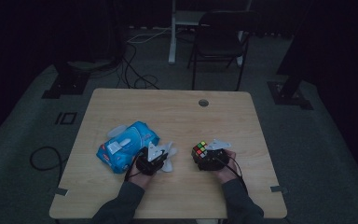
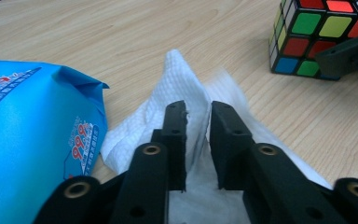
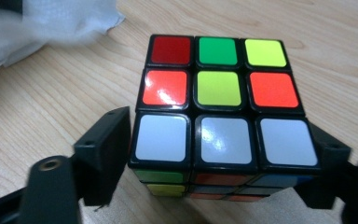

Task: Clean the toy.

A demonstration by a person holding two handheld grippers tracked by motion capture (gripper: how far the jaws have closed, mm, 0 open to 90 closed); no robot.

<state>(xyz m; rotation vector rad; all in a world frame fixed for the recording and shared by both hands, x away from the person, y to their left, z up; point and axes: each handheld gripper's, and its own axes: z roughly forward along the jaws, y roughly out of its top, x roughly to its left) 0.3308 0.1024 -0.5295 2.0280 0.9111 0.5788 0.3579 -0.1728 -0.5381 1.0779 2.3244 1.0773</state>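
A white tissue (image 2: 182,79) lies crumpled on the wooden table (image 1: 177,112), just right of a blue tissue pack (image 1: 126,144). My left gripper (image 2: 198,105) straddles a raised fold of the tissue; its jaws stand a little apart and are open. In the high view the left gripper (image 1: 156,156) sits at the pack's right end. A scrambled puzzle cube (image 3: 219,88) rests on the table between the jaws of my right gripper (image 3: 221,128), which flank its sides without a firm squeeze. The cube (image 1: 199,149) lies to the right of the tissue.
A round cable hole (image 1: 203,102) is set in the table's far side. Beyond the table stand a dark chair (image 1: 219,42) and a white post, with cables (image 1: 135,74) on the floor. The blue pack (image 2: 23,140) lies close on the left gripper's left.
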